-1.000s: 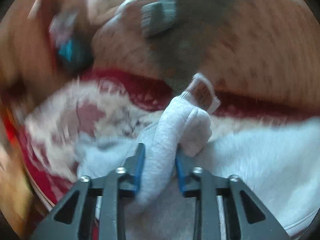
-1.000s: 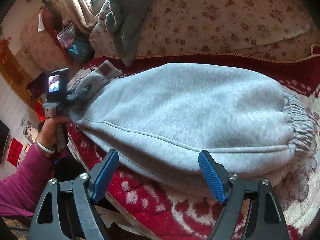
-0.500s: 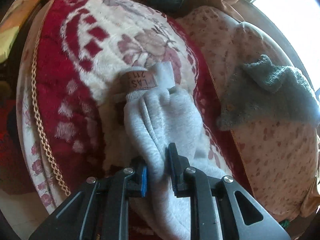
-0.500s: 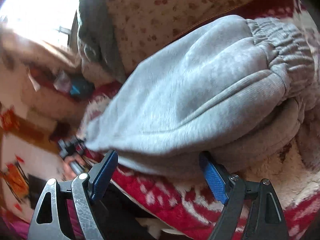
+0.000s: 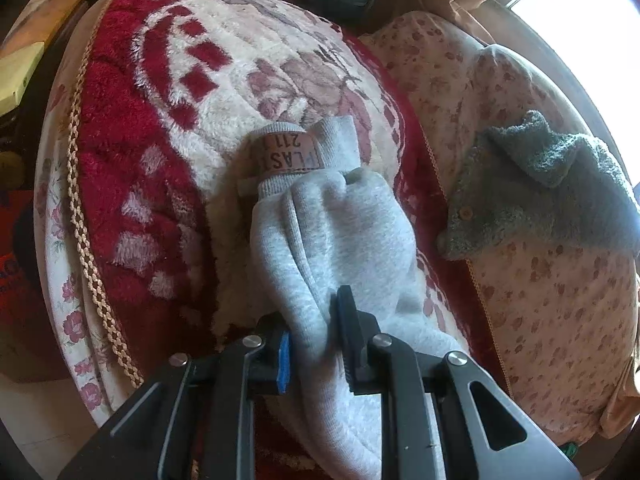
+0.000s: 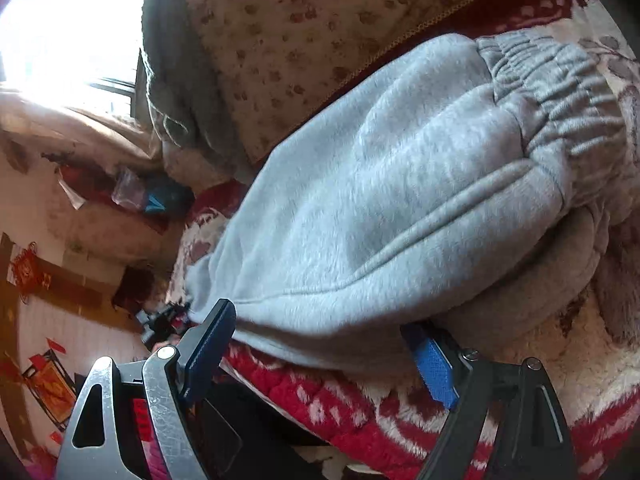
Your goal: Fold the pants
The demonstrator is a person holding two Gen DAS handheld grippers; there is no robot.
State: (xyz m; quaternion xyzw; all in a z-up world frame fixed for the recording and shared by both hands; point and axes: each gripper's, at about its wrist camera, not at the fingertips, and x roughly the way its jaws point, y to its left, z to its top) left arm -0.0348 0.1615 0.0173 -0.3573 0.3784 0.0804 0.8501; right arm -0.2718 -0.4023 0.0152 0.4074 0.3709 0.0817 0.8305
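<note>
Grey fleece pants (image 6: 392,208) lie on a red and cream plush blanket (image 5: 168,92), the elastic waistband (image 6: 560,92) at the upper right of the right wrist view. My left gripper (image 5: 314,340) is shut on the bunched leg end (image 5: 332,232), whose cuff carries a pink label (image 5: 286,154). My right gripper (image 6: 320,344) is open, its blue pads either side of the pants' near edge, the right pad (image 6: 434,368) tucked under the fabric. The left gripper also shows small in the right wrist view (image 6: 160,320).
A dark grey knitted garment (image 5: 548,188) lies on a floral cushion (image 5: 552,304) behind the blanket. A bright window is at the back. The blanket's braided edge (image 5: 80,216) runs down the left, with clutter and floor beyond.
My left gripper swung round and closed tighter on the leg end. My right gripper tilted and moved in to the pants' near edge, still open.
</note>
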